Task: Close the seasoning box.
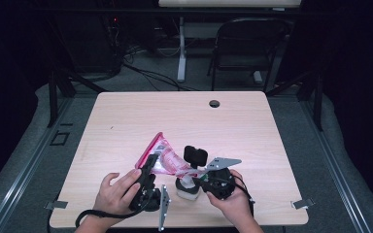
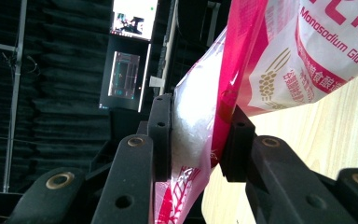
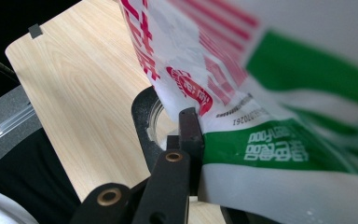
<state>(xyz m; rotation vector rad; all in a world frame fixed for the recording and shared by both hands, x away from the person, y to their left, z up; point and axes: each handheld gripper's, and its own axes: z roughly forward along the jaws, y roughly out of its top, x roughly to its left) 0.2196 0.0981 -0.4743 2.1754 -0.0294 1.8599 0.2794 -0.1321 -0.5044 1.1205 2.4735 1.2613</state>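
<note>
At the table's (image 1: 126, 121) near edge, both grippers clamp a seasoning packet (image 1: 162, 158)—left gripper (image 1: 148, 167) at eight o'clock, right gripper (image 1: 205, 171) at four—over a jar (image 1: 188, 187), apparently poised to pour; tilting follows.

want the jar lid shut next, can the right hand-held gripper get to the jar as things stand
Probably not yet: the right hand-held gripper is shut on the seasoning bag, which hangs over the jar; it would have to let go first.
</note>
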